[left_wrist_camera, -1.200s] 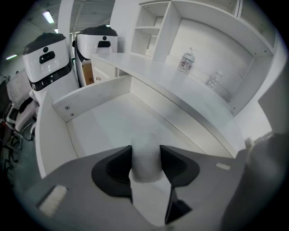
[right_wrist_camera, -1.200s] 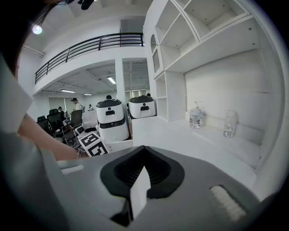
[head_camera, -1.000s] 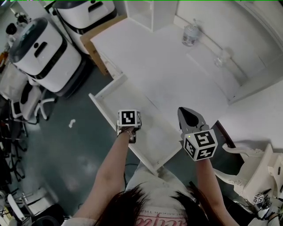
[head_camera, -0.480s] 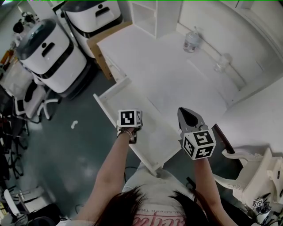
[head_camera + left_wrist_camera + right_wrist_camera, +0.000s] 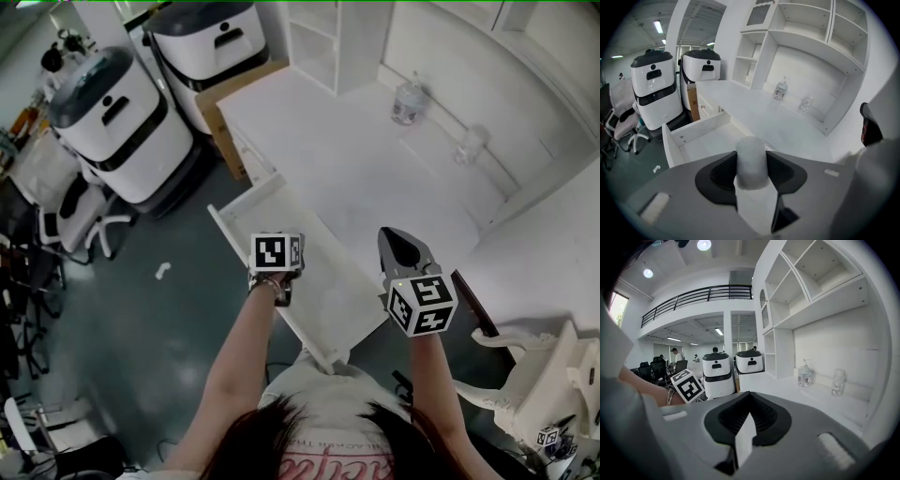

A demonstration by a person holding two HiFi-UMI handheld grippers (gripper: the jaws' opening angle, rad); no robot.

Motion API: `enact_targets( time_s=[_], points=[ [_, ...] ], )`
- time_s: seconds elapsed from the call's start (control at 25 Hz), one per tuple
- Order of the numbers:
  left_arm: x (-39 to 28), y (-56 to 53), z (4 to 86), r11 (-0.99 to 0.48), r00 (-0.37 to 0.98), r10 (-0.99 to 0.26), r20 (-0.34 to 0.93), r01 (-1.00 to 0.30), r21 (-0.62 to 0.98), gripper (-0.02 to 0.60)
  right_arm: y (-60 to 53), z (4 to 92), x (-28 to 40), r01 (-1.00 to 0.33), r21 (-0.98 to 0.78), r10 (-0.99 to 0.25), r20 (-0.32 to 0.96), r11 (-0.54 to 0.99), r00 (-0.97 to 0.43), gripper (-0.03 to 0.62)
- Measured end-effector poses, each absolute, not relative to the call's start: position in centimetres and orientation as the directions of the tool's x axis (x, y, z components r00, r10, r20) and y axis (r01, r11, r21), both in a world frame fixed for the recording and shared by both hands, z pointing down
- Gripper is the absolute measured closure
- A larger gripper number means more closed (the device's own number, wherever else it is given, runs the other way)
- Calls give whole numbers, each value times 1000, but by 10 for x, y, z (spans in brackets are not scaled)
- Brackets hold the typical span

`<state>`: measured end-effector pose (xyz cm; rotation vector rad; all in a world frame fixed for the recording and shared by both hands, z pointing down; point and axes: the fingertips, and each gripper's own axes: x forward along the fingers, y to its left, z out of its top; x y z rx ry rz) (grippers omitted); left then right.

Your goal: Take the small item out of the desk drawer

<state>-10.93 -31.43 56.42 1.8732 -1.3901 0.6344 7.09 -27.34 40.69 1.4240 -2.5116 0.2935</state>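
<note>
Left gripper (image 5: 274,274) is clenched on the small item (image 5: 751,159), a white round-topped cylinder. It stands upright between the jaws and its top sticks out past them. Jaws are partly apart because the item fills the gap. The item is out of the drawer (image 5: 696,132) and in the air. The open drawer lies ahead of and below the left jaws, and what shows of its floor is bare.

Right gripper (image 5: 745,437) is clenched on nothing, with its pads together. It hangs to the right of the left gripper, over the near right corner of the drawer. The desk top (image 5: 356,159) stretches ahead of both tools, with a bottle (image 5: 406,101) and a glass (image 5: 469,145) far ahead, at the back.

Judgement: the pick is done and the step in hand is carrying the item clear.

To do it well:
- Don't change the squeeze. The item looks soft-surfaced and round, so it could roll or slip if the grip loosens.
- Stay level so the cylinder doesn't tilt out of the pads.
- Lift straight away from the drawer before moving sideways, so the item stays clear of the drawer's front wall.
- Put it down on bare desk ahead, well short of the bottle and glass.
- Leave the right tool where it is, out of the left tool's path.
</note>
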Motion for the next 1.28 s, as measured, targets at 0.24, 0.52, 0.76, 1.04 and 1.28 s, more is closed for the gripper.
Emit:
enact_targets(
  time_s=[0.24, 0.52, 0.76, 1.04, 1.28],
  points=[
    [-112, -314, 540, -171, 308, -645, 699, -950, 260, 380, -274, 393, 70, -868, -52, -828, 279, 493, -487, 592],
    [-113, -316, 505, -198, 322, -699, 639, -945, 260, 380, -277, 369, 70, -880, -58, -850, 235, 472, -472, 592],
    [-114, -317, 466, -235, 324, -757, 568, -945, 226, 380, -278, 352, 69, -885, -11, -864, 212, 465, -456, 592],
    [-118, -320, 414, -265, 304, -820, 485, -953, 150, 380, -278, 332, 62, -878, 30, -867, 176, 478, -466, 592],
    [-121, -317, 380, -269, 294, -858, 421, -956, 119, 380, -276, 308, 56, -869, 60, -867, 130, 490, -480, 592]
  ],
)
